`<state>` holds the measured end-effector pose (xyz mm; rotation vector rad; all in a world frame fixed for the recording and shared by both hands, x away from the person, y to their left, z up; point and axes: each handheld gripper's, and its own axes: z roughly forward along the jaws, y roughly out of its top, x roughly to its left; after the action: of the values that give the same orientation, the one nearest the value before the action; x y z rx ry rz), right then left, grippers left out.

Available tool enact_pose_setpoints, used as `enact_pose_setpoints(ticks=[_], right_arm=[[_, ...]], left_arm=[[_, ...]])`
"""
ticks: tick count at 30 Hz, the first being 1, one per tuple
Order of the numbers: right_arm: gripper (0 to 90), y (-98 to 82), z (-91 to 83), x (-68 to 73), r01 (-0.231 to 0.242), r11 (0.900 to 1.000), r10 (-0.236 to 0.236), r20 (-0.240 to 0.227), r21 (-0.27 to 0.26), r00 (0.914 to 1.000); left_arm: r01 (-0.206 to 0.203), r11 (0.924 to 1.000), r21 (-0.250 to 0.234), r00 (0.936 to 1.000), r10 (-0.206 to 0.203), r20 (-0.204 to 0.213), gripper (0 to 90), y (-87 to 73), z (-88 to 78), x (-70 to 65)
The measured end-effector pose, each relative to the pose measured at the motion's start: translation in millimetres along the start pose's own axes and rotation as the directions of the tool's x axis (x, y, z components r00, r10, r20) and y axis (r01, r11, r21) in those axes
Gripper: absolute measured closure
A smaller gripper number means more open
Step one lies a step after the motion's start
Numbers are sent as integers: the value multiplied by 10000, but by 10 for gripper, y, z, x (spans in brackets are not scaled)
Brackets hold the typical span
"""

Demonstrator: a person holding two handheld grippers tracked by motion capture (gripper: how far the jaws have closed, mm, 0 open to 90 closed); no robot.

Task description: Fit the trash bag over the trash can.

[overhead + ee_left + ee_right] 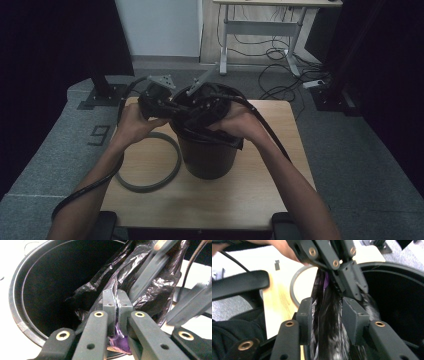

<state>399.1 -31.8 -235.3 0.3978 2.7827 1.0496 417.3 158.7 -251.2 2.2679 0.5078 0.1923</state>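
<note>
Black bin [207, 155] and bag [140, 280], one each, left tongs [116, 296] clamped on bag, right tongs [327, 312] apart.

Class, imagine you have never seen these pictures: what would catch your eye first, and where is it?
First, the black bin standing mid-table, with both claws meeting over its mouth. The left claw is shut on a crumpled black bin bag at the rim, while the bag runs between the parted pads of the right claw. Next, a grey ring lies flat on the wooden table, left of the bin.
</note>
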Motion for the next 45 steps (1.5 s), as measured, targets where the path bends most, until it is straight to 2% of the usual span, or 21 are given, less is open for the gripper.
enact_pose_setpoints(ticks=[1, 5, 9, 11, 17, 21, 24, 28, 32, 36, 40, 43, 45], right_arm=[[600, -1, 70, -5, 24, 9999, -25, 42, 146, 10000], [887, -37, 183, -26, 10, 9996, -18, 320, 265, 9995], [891, -128, 116, -76, -108, 9988, 80, 565, 483, 9984], [891, -216, 30, -124, -276, 9989, 249, 713, 372, 9971], [891, -593, -293, -288, -1015, 9944, 966, 1357, 293, 9860], [890, -811, -440, -377, -1482, 9887, 1424, 1630, 242, 9763], [882, -883, -503, -415, -1634, 9865, 1605, 1618, 51, 9737], [764, -827, -495, -413, -1520, 9883, 1524, 1413, -137, 9782], [605, -691, -417, -390, -1384, 9901, 1404, 1384, -240, 9804], [522, -553, -330, -424, -1292, 9909, 1337, 1593, -381, 9781], [466, -397, -240, -541, -1410, 9891, 1468, 1925, -435, 9703], [464, -294, -172, -637, -1423, 9881, 1514, 2000, -590, 9680], [549, -251, -122, -689, -1481, 9874, 1563, 1960, -562, 9681]], left_arm=[[7, 10000, -24, 10000, -7, -9, 871, 0, -3, 4], [26, 10000, -53, 9999, -27, -153, 873, -20, -13, 22], [220, 9996, -180, 9985, -229, -500, 885, -92, -59, 96], [398, 9989, -263, 9971, -414, -640, 887, -136, -90, 149], [778, 9969, -120, 9870, -787, -1402, 888, -293, -180, 319], [1076, 9941, -118, 9825, -1082, -1519, 887, -388, -219, 406], [1074, 9942, -66, 9862, -1074, -1259, 860, -398, -211, 408], [939, 9954, 209, 9893, -909, -1142, 754, -363, -169, 372], [889, 9957, 251, 9895, -854, -1168, 731, -316, -155, 355], [903, 9957, 206, 9888, -872, -1210, 700, -270, -157, 352], [927, 9955, 174, 9881, -898, -1245, 695, -233, -164, 358], [910, 9957, 153, 9885, -885, -1227, 693, -204, -168, 367], [935, 9955, 135, 9878, -911, -1260, 692, -183, -163, 376]])
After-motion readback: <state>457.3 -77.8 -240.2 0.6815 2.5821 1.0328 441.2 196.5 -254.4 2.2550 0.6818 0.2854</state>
